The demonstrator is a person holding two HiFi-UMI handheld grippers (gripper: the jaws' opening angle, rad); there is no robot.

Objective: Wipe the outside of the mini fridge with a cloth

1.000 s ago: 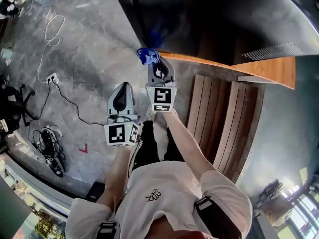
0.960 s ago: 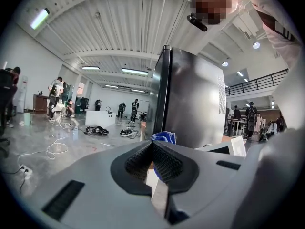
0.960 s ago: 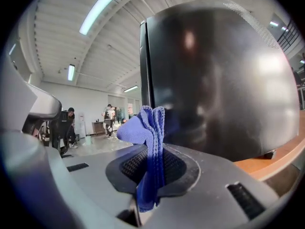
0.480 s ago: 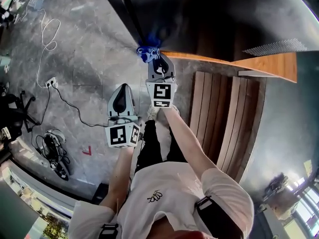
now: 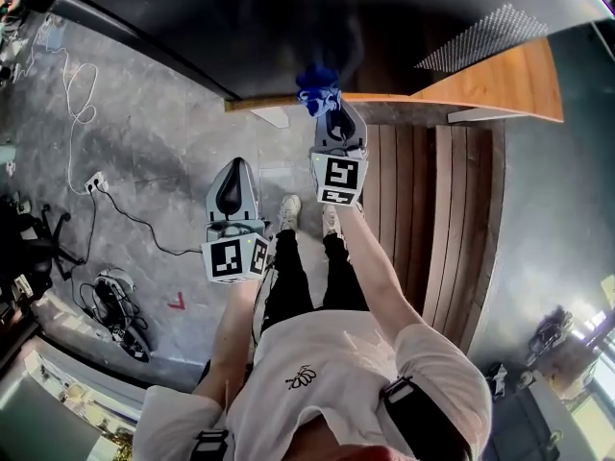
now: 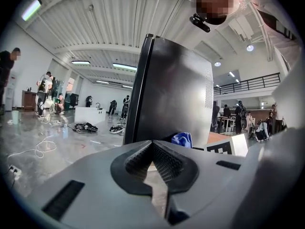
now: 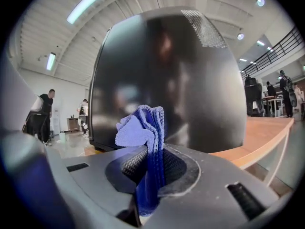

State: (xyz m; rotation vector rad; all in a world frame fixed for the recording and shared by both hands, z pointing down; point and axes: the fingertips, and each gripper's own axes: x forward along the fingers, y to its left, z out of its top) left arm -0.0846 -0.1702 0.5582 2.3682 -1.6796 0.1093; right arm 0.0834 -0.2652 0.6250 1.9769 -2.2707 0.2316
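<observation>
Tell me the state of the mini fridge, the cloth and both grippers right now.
mini fridge: upright on the wooden table.
cloth: bunched, clamped between jaws, held up near the mini fridge.
right gripper: shut on the cloth.
left gripper: shut, nothing between its jaws, held apart from the mini fridge.

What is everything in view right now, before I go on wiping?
Mini fridge: one, black, on the table.
Table: one, wooden top, under the fridge.
Cloth: one, blue, by the fridge's side.
Wooden slats: brown, below the table.
Cables: white and black, floor at left.
Bystanders: several, far across the hall.
Shoes: two, white, on the floor.
Left gripper: grey, shut, empty.
Right gripper: grey, shut on the cloth.
</observation>
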